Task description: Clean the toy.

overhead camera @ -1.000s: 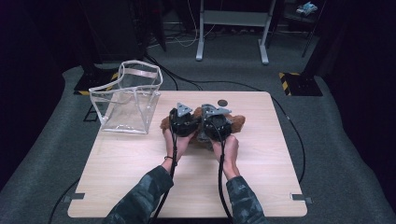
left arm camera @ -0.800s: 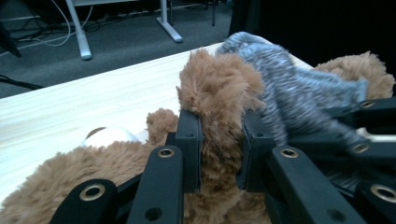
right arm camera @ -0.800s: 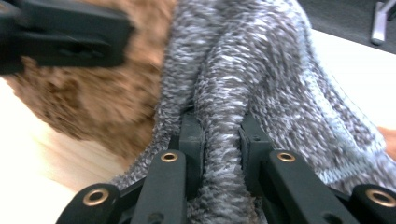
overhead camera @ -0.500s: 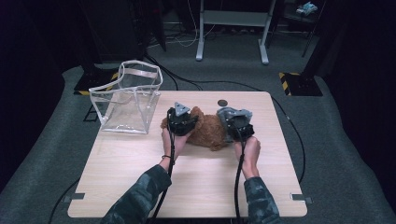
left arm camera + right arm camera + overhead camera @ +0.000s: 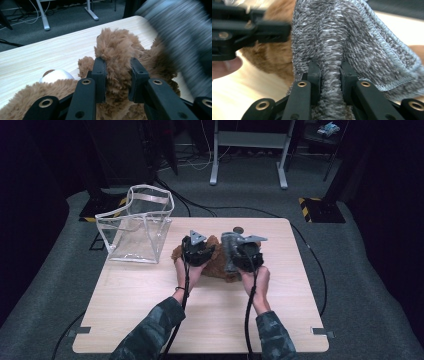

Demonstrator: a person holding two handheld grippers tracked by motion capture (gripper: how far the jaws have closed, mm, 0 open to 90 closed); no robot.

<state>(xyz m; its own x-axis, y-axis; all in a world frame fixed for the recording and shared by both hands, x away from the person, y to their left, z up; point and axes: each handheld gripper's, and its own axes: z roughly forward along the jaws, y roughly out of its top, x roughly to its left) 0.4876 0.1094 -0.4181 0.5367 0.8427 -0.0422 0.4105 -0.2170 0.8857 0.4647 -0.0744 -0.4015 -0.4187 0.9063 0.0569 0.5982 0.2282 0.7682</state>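
A brown plush toy (image 5: 220,271) lies mid-table. My left gripper (image 5: 199,251) is shut on a tuft of the plush toy's (image 5: 115,47) fur; in the left gripper view the left gripper (image 5: 117,75) has the fur pinched between its pads. Its jaws have just been opening slightly, with the fur still between them. My right gripper (image 5: 243,256) is shut on a grey knitted cloth (image 5: 229,247) held beside the toy. In the right gripper view the right gripper (image 5: 330,75) squeezes a fold of the grey cloth (image 5: 342,37), with the plush toy (image 5: 274,57) behind it.
A clear plastic bag (image 5: 137,227) with a white rim stands open at the table's (image 5: 150,310) far left. A small dark round object (image 5: 238,229) lies near the far edge. Cables trail from both grippers toward the near edge.
My right gripper swung out to the right with the grey cloth, then came partway back toward the toy. The left gripper stayed put on the fur.
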